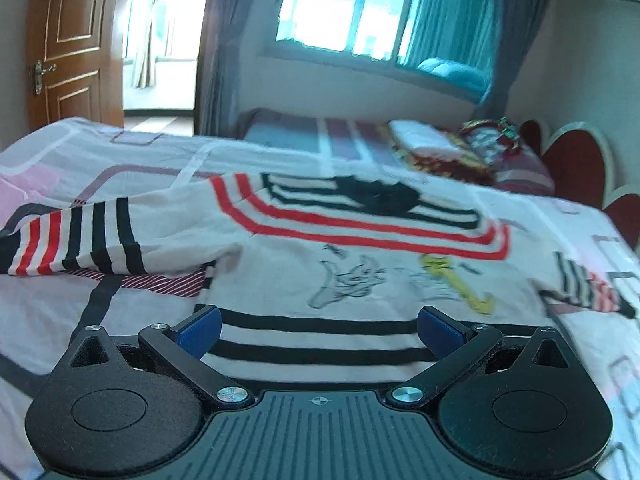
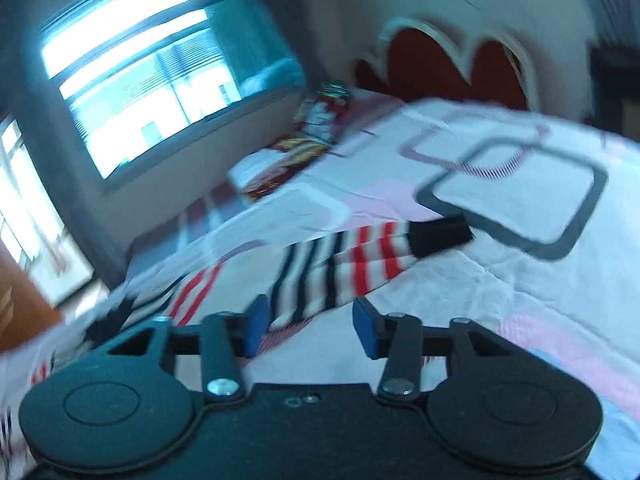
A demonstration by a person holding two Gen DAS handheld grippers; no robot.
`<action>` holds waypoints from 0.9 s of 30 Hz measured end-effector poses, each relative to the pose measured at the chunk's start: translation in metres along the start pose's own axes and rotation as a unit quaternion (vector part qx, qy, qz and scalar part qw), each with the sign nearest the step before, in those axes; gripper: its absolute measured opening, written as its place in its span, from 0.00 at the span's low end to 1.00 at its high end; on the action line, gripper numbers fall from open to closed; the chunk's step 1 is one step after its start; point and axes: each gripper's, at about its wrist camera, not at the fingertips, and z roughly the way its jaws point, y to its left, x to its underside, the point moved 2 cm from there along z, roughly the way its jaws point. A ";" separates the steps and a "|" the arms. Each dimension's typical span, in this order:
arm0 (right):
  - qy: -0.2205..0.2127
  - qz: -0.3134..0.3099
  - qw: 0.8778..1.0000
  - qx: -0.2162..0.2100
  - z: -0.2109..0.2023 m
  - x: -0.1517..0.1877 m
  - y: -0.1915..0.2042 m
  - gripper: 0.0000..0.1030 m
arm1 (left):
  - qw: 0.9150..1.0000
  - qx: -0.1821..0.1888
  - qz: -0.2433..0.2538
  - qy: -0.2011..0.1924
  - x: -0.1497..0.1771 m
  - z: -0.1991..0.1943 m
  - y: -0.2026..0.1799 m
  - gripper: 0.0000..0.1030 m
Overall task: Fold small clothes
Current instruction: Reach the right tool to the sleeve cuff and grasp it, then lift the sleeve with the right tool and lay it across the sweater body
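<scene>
A small white sweater (image 1: 320, 256) with red and black stripes lies spread flat on the bed (image 1: 60, 320), its hem toward the grippers and its collar toward the window (image 1: 352, 8). One sleeve (image 1: 72, 240) reaches out from the sweater toward the door (image 1: 72, 40); the other sleeve (image 2: 360, 256) reaches toward the red headboard (image 2: 440, 64). The left gripper (image 1: 319, 334) hangs over the sweater's hem, jaws wide apart, nothing between them. The right gripper (image 2: 310, 326) hangs just short of the headboard-side sleeve, jaws partly apart and gripping nothing. A folded quilt (image 1: 448, 152) lies beyond the sweater, below the window.
</scene>
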 end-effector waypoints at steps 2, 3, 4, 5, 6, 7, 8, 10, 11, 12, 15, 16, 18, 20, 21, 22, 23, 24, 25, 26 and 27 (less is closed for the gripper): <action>0.008 0.045 0.999 0.010 0.032 -0.004 -0.022 0.40 | 1.000 -0.007 -0.002 0.014 0.001 0.017 0.004 1.00; 0.015 0.077 0.997 0.013 0.049 -0.004 -0.034 0.40 | 1.000 -0.009 -0.002 0.021 0.003 0.025 0.005 1.00; 0.022 0.110 0.994 0.011 0.063 -0.004 -0.046 0.41 | 1.000 -0.011 -0.001 0.028 0.005 0.032 0.006 1.00; 0.026 0.137 0.990 0.012 0.074 -0.003 -0.055 0.41 | 0.999 -0.013 0.001 0.035 0.005 0.040 0.006 1.00; 0.030 0.161 0.986 0.014 0.083 -0.001 -0.063 0.42 | 0.999 -0.014 0.002 0.040 0.007 0.045 0.005 1.00; 0.035 0.186 0.982 0.010 0.094 0.002 -0.071 0.42 | 0.999 -0.013 0.002 0.045 0.007 0.051 0.005 1.00; 0.040 0.204 0.978 0.003 0.101 0.004 -0.076 0.41 | 0.999 -0.014 0.002 0.049 0.008 0.057 0.005 1.00; 0.029 0.209 0.978 -0.008 0.109 0.007 -0.075 0.41 | 0.998 -0.011 0.000 0.055 0.007 0.068 0.003 1.00; 0.026 0.206 0.978 -0.008 0.112 0.006 -0.074 0.40 | 0.998 -0.010 -0.002 0.057 0.007 0.072 0.002 1.00; 0.024 0.206 0.978 -0.007 0.115 0.006 -0.072 0.40 | 0.998 -0.008 -0.005 0.058 0.006 0.076 0.001 1.00; 0.024 0.204 0.979 -0.006 0.122 0.002 -0.067 0.39 | 0.998 0.000 -0.009 0.059 0.003 0.084 -0.003 1.00; 0.025 0.204 0.979 -0.004 0.123 0.001 -0.067 0.37 | 0.998 0.001 -0.010 0.057 0.001 0.085 -0.004 1.00; 0.029 0.209 0.977 0.001 0.123 0.000 -0.069 0.25 | 0.999 0.000 -0.012 0.051 -0.004 0.087 -0.002 1.00; 0.030 0.222 0.974 -0.002 0.122 -0.003 -0.077 0.16 | 0.999 -0.003 -0.018 0.047 -0.008 0.087 0.003 1.00; 0.028 0.230 0.973 -0.004 0.124 -0.003 -0.081 0.14 | 0.999 -0.005 -0.022 0.046 -0.010 0.087 0.007 1.00; 0.025 0.247 0.969 -0.011 0.123 -0.003 -0.086 0.14 | 0.999 -0.006 -0.026 0.044 -0.011 0.087 0.011 1.00; 0.023 0.257 0.966 -0.015 0.124 -0.002 -0.089 0.14 | 0.999 -0.007 -0.029 0.043 -0.012 0.086 0.014 1.00; 0.021 0.264 0.964 -0.019 0.125 -0.002 -0.091 0.15 | 0.999 -0.011 -0.031 0.042 -0.013 0.085 0.018 1.00; 0.020 0.266 0.964 -0.018 0.126 -0.002 -0.090 0.15 | 0.998 -0.015 -0.033 0.041 -0.014 0.084 0.022 1.00; 0.020 0.263 0.965 -0.017 0.129 -0.004 -0.089 0.16 | 0.998 -0.017 -0.035 0.041 -0.014 0.083 0.026 1.00; 0.021 0.255 0.967 -0.013 0.130 -0.007 -0.087 0.15 | 0.998 -0.021 -0.037 0.041 -0.014 0.082 0.029 1.00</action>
